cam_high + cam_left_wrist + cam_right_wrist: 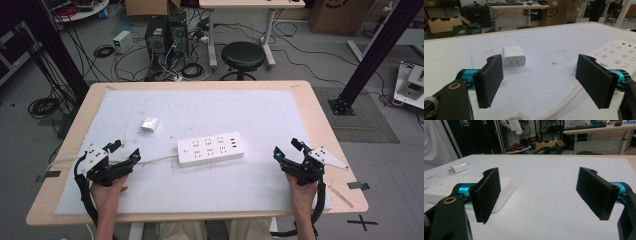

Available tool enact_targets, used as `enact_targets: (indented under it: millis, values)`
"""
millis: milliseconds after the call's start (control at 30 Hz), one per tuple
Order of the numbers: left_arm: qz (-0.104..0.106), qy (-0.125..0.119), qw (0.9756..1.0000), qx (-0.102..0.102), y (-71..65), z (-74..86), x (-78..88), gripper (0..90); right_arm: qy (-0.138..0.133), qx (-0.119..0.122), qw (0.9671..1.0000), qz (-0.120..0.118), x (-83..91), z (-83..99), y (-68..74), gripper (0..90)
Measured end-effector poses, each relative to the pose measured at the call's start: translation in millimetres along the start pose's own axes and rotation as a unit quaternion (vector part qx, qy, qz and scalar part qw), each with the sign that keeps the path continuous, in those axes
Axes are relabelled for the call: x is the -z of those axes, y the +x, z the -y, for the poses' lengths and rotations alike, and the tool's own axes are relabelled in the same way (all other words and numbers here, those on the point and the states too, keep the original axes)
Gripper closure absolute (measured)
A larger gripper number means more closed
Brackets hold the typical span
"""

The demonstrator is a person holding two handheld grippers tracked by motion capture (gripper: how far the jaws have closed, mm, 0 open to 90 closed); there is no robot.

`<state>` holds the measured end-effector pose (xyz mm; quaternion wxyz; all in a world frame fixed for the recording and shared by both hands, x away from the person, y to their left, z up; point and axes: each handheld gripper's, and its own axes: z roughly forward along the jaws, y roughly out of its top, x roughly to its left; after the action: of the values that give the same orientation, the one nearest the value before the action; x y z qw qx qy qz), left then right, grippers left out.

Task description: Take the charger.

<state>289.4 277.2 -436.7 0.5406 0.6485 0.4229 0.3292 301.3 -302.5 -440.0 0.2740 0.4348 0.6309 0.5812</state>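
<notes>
A white power strip (pixel 212 148) lies in the middle of the white mat, its white cable (pixel 154 160) running left toward my left gripper (pixel 125 152). A small white charger plug (pixel 149 124) lies behind it to the left, prongs facing my left gripper (pixel 541 82) in the left gripper view, where the charger (pixel 513 56) sits beyond the open jaws and the strip (pixel 617 53) is at the right. My right gripper (pixel 287 148) rests open at the right of the strip. In the right gripper view its jaws (pixel 536 195) hold nothing, with the strip (pixel 474 188) at the left and the charger (pixel 459 167) far off.
The white mat (pixel 250 190) covers most of the wooden table (pixel 320 115). A black stool (pixel 243 56), computer towers and cables stand on the floor behind the table. Black frame posts (pixel 375 50) rise at both sides.
</notes>
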Motion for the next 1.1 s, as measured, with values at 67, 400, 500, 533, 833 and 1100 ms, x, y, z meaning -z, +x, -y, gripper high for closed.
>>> enact_targets:
  millis: [67, 400, 500, 533, 833, 1100]
  values:
    - [0.000, 0.000, 1.0000, -0.002, -0.3, 0.0, -0.2, 22.3, -0.003, 0.002, 1.0000, 0.000, -0.1, 0.1, -0.2, 20.2]
    - [0.017, -0.004, 0.9998, 0.006, 3.7, -0.4, -0.7, 23.2, -0.007, 0.004, 1.0000, 0.001, 0.7, 0.5, 0.6, 20.2]
    - [0.003, -0.013, 0.9999, 0.006, 3.1, -0.4, 2.1, 23.2, -0.008, 0.008, 0.9999, 0.002, 0.5, 0.6, 1.3, 20.2]
    - [0.001, -0.016, 0.9998, 0.007, 3.8, -0.3, 2.7, 23.2, -0.008, 0.008, 0.9999, 0.002, 0.5, 0.6, 1.7, 20.2]
    - [0.024, -0.012, 0.9990, 0.036, 9.5, -1.1, 3.8, 22.8, -0.007, 0.012, 0.9999, 0.005, 0.3, 0.7, 2.7, 20.2]
    - [-0.024, -0.019, 0.9994, 0.016, 0.4, -13.8, 4.3, 22.8, -0.004, 0.015, 0.9998, 0.010, 0.1, 0.8, 3.9, 20.2]
